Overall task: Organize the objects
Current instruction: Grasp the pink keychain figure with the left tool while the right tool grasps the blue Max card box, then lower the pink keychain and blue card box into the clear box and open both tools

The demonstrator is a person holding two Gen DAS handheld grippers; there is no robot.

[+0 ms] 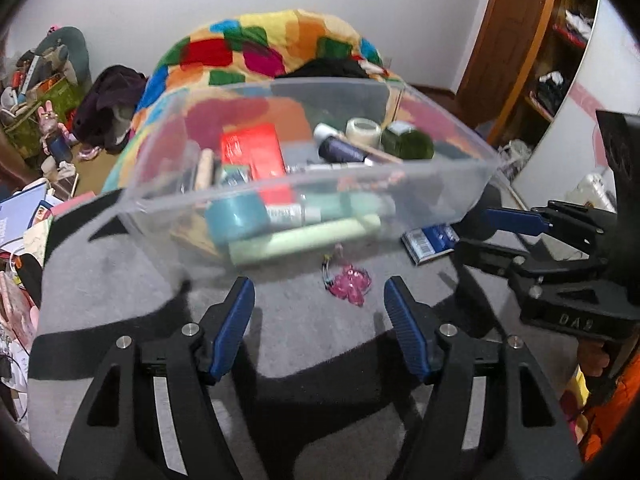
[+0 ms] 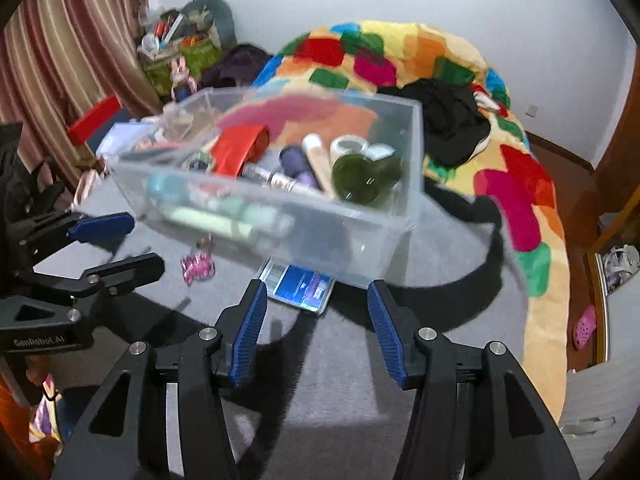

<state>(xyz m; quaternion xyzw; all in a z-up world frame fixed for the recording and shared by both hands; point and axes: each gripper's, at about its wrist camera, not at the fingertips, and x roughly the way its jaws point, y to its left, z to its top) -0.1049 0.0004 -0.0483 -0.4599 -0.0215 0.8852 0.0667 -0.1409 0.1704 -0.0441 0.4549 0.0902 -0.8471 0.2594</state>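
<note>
two grippers hover over a grey mat (image 1: 304, 332), both spread wide and grasping nothing. the clear bin (image 2: 396, 216) sits on the mat's far side with its long axis crosswise, packed with a red box (image 1: 252, 152), green bottle (image 2: 366, 178), tape roll (image 1: 363, 131) and tubes. the left gripper (image 1: 320, 304) faces the bin's long wall; "genrobot.ai" reads on its body. the right gripper (image 2: 316, 308) faces a bin corner. a blue packet (image 2: 300, 286) lies half under the bin. a pink charm (image 1: 351, 285) lies on the mat just before the bin.
</note>
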